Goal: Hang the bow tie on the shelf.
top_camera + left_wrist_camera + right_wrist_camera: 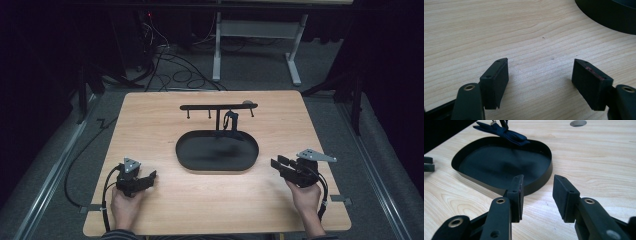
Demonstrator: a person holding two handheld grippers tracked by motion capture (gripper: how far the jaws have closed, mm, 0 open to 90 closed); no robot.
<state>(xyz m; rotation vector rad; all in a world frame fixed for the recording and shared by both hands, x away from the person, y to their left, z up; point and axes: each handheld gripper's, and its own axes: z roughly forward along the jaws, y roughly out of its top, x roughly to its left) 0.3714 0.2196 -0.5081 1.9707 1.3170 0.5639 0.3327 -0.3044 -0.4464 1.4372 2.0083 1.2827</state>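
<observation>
Near bench centre, slightly toward far edge: black oval tray (pixel 217 152), shallow wall, dark lining. Rising from tray's far side: thin black stand (pixel 218 106) with horizontal bar and small pegs hanging beneath. Hanging from bar toward its right end: dark item (pixel 230 120), lower part reaching down to tray's far rim; in right gripper view reads as dark blue bow-shaped piece (pixel 509 133) lying over the rim.

Near-left corner of bench: left gripper (pixel 145 179), held in left hand (pixel 125 204), pointed toward tray. Fingers (pixel 496 80) wide apart, nothing between them, bare wood beneath; tray wall just in sight at upper right of left gripper view.

Near right edge of bench: right gripper (pixel 276 163), held in right hand (pixel 306 196), pointed toward tray's right end. Fingers (pixel 517 195) partly apart, gripping nothing; tray rim just beyond tips, not touching.

Round hole (pixel 578 123) in bench surface past tray.
</observation>
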